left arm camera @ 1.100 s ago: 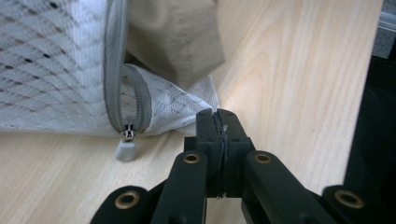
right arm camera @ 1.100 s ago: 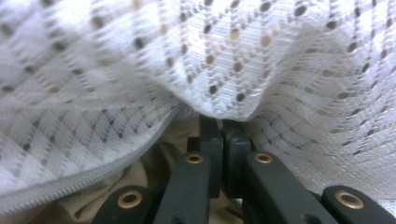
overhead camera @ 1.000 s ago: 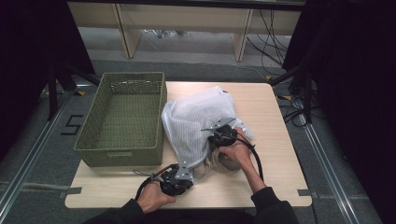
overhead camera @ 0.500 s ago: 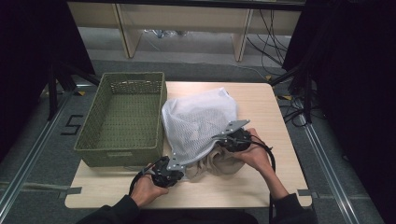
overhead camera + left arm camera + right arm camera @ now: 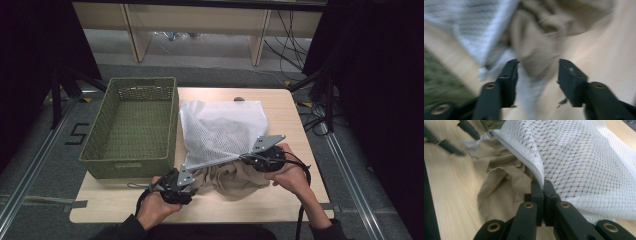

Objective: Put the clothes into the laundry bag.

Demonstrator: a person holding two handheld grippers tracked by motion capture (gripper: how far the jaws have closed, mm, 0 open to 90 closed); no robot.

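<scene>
on the wooden table (image 5: 300,120), the white mesh laundry bag (image 5: 222,132) now hangs stretched from the right gripper (image 5: 252,159), clamped on its zippered rim, while the left gripper (image 5: 190,181) has just been opening, jaws half-wide around loose cloth, gripping nothing. with that corner freed, the beige garment (image 5: 232,177) spills from the mouth, seemingly ready to pull out; the green basket (image 5: 131,125) waits just left.

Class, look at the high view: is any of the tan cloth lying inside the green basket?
No: the green basket holds nothing, while the tan cloth spills from the white mesh bag onto the table.
</scene>
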